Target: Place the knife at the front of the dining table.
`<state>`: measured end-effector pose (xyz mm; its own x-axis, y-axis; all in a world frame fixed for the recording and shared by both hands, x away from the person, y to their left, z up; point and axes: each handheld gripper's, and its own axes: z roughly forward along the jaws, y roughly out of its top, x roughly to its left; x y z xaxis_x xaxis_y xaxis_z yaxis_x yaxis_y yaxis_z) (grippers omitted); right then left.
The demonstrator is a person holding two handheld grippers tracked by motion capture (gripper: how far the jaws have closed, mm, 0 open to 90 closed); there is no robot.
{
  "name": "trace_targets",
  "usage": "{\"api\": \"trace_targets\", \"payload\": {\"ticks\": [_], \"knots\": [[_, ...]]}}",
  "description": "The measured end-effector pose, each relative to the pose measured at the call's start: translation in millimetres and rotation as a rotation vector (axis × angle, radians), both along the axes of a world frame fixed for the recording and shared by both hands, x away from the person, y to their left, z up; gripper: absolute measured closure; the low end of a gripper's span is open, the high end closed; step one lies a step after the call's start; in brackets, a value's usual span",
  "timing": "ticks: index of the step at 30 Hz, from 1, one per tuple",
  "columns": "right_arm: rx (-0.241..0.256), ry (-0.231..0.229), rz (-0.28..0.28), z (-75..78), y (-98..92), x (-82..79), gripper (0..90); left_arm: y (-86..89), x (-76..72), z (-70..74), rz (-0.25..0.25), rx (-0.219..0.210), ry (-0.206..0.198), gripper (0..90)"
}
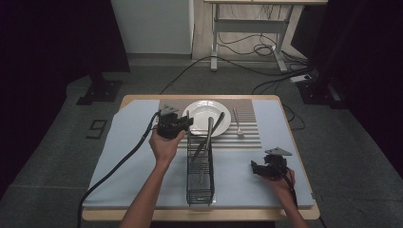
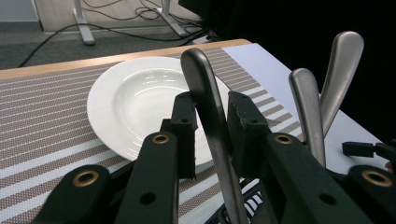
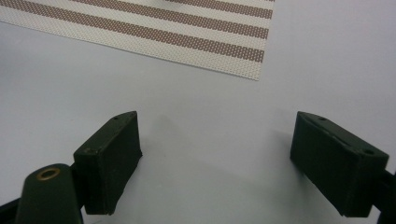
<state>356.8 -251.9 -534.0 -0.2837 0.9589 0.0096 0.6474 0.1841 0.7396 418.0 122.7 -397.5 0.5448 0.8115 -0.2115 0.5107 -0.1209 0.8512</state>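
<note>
My left gripper (image 2: 210, 112) is shut on the upright steel handle of a utensil (image 2: 201, 70) that stands in a black wire basket (image 1: 199, 183). In the high view this gripper (image 1: 188, 123) sits at the basket's far end, beside the white plate (image 1: 202, 114). Two more steel handles (image 2: 308, 107) lean out of the basket to the right of the held one. My right gripper (image 3: 217, 154) is open with nothing between its jaws, low over the pale blue cloth (image 3: 196, 102). In the high view it (image 1: 255, 167) is to the right of the basket.
A fork (image 1: 237, 124) lies on the striped placemat (image 1: 247, 135) right of the plate. The placemat's corner (image 3: 243, 65) is just ahead of the right gripper. The table's front edge (image 1: 199, 214) is close behind the basket. Cables trail on the floor beyond.
</note>
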Motion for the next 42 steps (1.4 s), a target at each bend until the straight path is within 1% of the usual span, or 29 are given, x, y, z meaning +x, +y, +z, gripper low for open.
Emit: {"api": "trace_targets", "payload": {"ticks": [2, 3, 4, 11, 14, 18, 19, 22, 23, 25, 26, 27, 29, 31, 32, 34, 36, 39, 41, 42], "knots": [[0.000, 0.000, 0.000, 0.0, 0.0, 0.0, 15.6, 0.4, 1.9, -0.3, -0.011, -0.016, 0.004, 73.9], [0.000, 0.000, 0.000, 0.0, 0.0, 0.0, 15.6, 0.4, 1.9, -0.3, -0.011, -0.016, 0.004, 74.0], [0.000, 0.000, 0.000, 0.0, 0.0, 0.0, 15.6, 0.9, 3.7, -1.0, -0.013, -0.031, 0.008, 74.3], [0.001, 0.001, -0.001, 0.0, 0.0, 0.0, 15.7, 2.7, 4.9, -1.6, -0.006, -0.031, 0.013, 75.0], [0.000, 0.000, 0.000, 0.0, 0.0, 0.0, 15.7, 2.7, 5.4, -1.3, -0.007, -0.038, 0.019, 75.2], [0.001, -0.002, -0.002, -0.2, 0.2, 0.0, 15.6, 3.3, 7.4, -1.8, -0.013, -0.058, 0.025, 75.4], [0.001, -0.002, -0.002, -0.2, 0.2, 0.0, 15.6, 3.5, 8.0, -2.1, -0.010, -0.057, 0.022, 75.4], [0.001, -0.002, -0.002, -0.2, 0.2, 0.0, 15.6, 4.6, 9.1, -1.5, 0.022, -0.047, -0.007, 74.1], [0.001, -0.001, -0.001, -0.1, 0.1, -0.1, 15.7, 5.0, 9.9, -0.7, 0.017, -0.054, -0.007, 73.1], [0.002, -0.001, -0.002, -0.2, 0.1, 0.0, 15.6, 5.4, 10.3, 0.6, 0.014, -0.054, -0.004, 71.4], [0.001, -0.001, -0.002, -0.2, 0.2, 0.0, 15.7, 5.9, 9.9, 0.2, 0.009, -0.045, 0.006, 72.0], [0.001, -0.001, -0.002, -0.2, 0.2, 0.0, 15.7, 5.9, 9.9, 0.2, 0.009, -0.045, 0.006, 72.5], [0.000, -0.002, -0.002, -0.2, 0.2, 0.0, 15.6, 3.8, 7.5, -2.0, 0.001, -0.023, 0.019, 74.0], [0.000, -0.002, -0.002, -0.3, 0.2, 0.0, 15.6, 3.2, 6.6, -2.1, 0.004, -0.022, 0.019, 74.8], [0.000, -0.001, -0.001, -0.2, 0.1, -0.1, 15.6, 3.9, 7.4, -1.2, 0.003, -0.037, 0.035, 75.9], [0.001, -0.004, -0.003, -0.4, 0.4, 0.0, 15.6, 4.4, 8.2, -0.4, 0.000, -0.041, 0.043, 76.5], [0.000, -0.002, -0.002, -0.2, 0.3, 0.1, 15.6, 6.0, 10.4, 0.4, -0.010, -0.056, 0.054, 76.8], [0.001, -0.002, -0.002, -0.2, 0.3, 0.1, 15.6, 6.4, 11.3, -0.2, -0.007, -0.064, 0.050, 76.8], [0.001, -0.002, -0.002, -0.2, 0.2, 0.1, 15.6, 5.6, 12.6, -1.8, 0.001, -0.080, 0.042, 77.5], [0.001, -0.002, -0.002, -0.2, 0.2, 0.1, 15.6, 5.6, 12.6, -1.8, 0.001, -0.080, 0.042, 77.7]]}}
